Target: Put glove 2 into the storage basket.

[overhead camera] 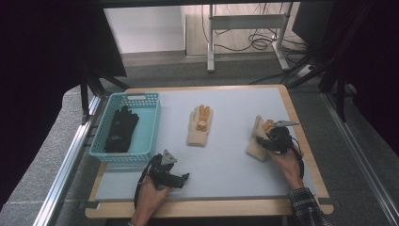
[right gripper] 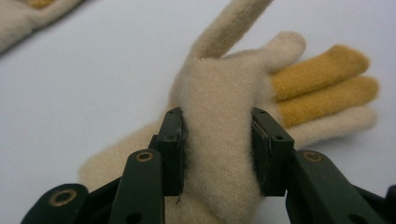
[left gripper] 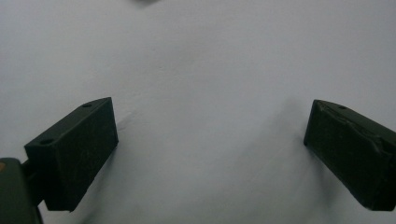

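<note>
Cream glove [overhead camera: 258, 143] with mustard fingers lay at the table's [overhead camera: 226, 160] right side under the right gripper [overhead camera: 272, 136], a matching glove [overhead camera: 200, 125] mid-table and a black glove [overhead camera: 120, 129] already in the teal basket [overhead camera: 149, 123]. Left gripper [left gripper: 210, 144] hovered wide, holding nothing. Right gripper's pads [right gripper: 173, 154] pinched the fuzzy knit, which bunched between them, not yet lifted.
</note>
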`<action>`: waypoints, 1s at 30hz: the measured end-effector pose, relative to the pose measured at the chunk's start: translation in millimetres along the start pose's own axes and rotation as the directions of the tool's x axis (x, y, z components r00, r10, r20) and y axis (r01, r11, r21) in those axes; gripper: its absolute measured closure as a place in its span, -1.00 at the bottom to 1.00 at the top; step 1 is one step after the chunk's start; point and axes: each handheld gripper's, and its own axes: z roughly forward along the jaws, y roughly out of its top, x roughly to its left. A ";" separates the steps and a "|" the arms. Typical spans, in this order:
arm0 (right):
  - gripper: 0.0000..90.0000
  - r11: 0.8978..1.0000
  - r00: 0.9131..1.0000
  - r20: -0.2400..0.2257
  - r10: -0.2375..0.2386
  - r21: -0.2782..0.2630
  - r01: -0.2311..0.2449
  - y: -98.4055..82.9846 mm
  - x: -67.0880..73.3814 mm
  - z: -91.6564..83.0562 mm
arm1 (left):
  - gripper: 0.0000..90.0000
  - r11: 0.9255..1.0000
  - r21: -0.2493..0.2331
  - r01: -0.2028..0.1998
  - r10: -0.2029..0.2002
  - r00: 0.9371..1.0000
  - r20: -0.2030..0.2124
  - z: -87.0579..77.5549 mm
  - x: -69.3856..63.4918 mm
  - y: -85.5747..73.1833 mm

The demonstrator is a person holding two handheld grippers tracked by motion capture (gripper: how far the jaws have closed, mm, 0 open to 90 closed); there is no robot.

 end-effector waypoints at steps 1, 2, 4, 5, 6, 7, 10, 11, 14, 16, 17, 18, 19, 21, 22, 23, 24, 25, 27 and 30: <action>0.32 1.000 1.000 0.000 0.000 0.000 0.000 0.0 0.0 0.0 | -0.93 1.000 0.000 0.000 0.000 1.000 0.000 0.0 0.0 0.0; 0.32 1.000 1.000 -0.004 -0.006 -0.018 0.006 2.3 1.4 -6.9 | -0.93 1.000 0.000 0.000 0.000 1.000 0.000 0.0 0.0 0.0; 0.32 1.000 1.000 -0.008 -0.010 -0.024 0.009 3.6 2.5 -10.8 | -0.93 1.000 0.000 0.000 0.000 1.000 0.000 0.0 0.0 0.0; 0.32 0.999 1.000 -0.026 -0.015 -0.039 0.014 6.5 6.0 -18.3 | -0.93 1.000 0.001 0.000 0.000 1.000 0.000 0.0 0.0 0.0; 0.32 0.999 0.999 -0.033 -0.024 -0.041 0.023 7.4 7.4 -20.6 | -0.93 1.000 0.001 0.000 0.000 1.000 0.000 0.0 0.0 0.0; 0.32 0.999 0.999 -0.041 -0.034 -0.044 0.032 8.4 10.1 -23.5 | -0.93 1.000 0.001 0.000 0.000 1.000 0.000 0.0 0.0 0.0; 0.32 0.997 0.996 -0.060 -0.059 -0.051 0.056 9.8 16.8 -28.3 | -0.93 1.000 0.001 0.000 0.000 1.000 0.000 0.0 0.1 0.0; 0.31 0.995 0.993 -0.085 -0.081 -0.064 0.076 10.6 24.7 -31.9 | -0.93 1.000 0.001 0.000 0.000 1.000 0.000 0.0 0.1 0.0; 0.31 0.993 0.988 -0.119 -0.096 -0.078 0.088 11.1 33.0 -35.1 | -0.93 1.000 0.001 0.000 0.000 1.000 0.000 0.0 0.1 0.0; 0.31 0.989 0.978 -0.171 -0.122 -0.103 0.106 12.5 47.9 -38.5 | -0.93 1.000 0.001 -0.001 0.001 1.000 0.000 -0.1 0.2 0.0; 0.31 0.987 0.974 -0.181 -0.136 -0.109 0.118 13.0 54.0 -39.0 | -0.93 1.000 0.001 -0.003 0.003 1.000 -0.001 0.0 0.3 0.1; 0.30 0.986 0.971 -0.187 -0.149 -0.109 0.130 13.6 58.7 -39.6 | -0.93 1.000 0.001 -0.003 0.003 1.000 0.000 -0.1 0.3 0.0; 0.30 0.983 0.965 -0.204 -0.167 -0.112 0.147 14.4 66.9 -39.4 | -0.93 1.000 0.001 -0.004 0.004 1.000 -0.001 -0.1 0.3 0.0; 0.30 0.978 0.953 -0.229 -0.201 -0.109 0.180 15.3 82.3 -37.5 | -0.93 1.000 0.001 -0.001 0.001 1.000 0.000 -0.1 0.2 0.0; 0.30 0.978 0.953 -0.229 -0.201 -0.109 0.180 15.3 82.3 -37.5 | -0.93 1.000 0.001 -0.001 0.001 1.000 0.000 -0.1 0.2 0.0; 0.29 0.972 0.941 -0.248 -0.229 -0.104 0.209 15.3 95.6 -34.2 | -0.93 1.000 0.001 -0.002 0.002 1.000 -0.001 -0.1 0.2 0.0; 0.29 0.972 0.941 -0.248 -0.229 -0.104 0.209 15.3 95.6 -34.2 | -0.93 1.000 0.001 -0.002 0.002 1.000 -0.001 -0.1 0.2 0.0; 0.28 0.968 0.930 -0.269 -0.249 -0.102 0.229 14.6 106.4 -30.4 | -0.93 1.000 0.002 -0.002 0.002 1.000 -0.001 -0.2 0.2 0.0; 0.27 0.963 0.922 -0.280 -0.268 -0.097 0.250 12.7 117.2 -25.9 | -0.93 1.000 0.002 -0.001 0.001 1.000 0.000 -0.2 0.1 0.0; 0.26 0.957 0.914 -0.284 -0.290 -0.082 0.278 7.5 129.2 -17.5 | -0.93 1.000 0.002 -0.001 0.001 1.000 0.000 -0.2 0.1 0.0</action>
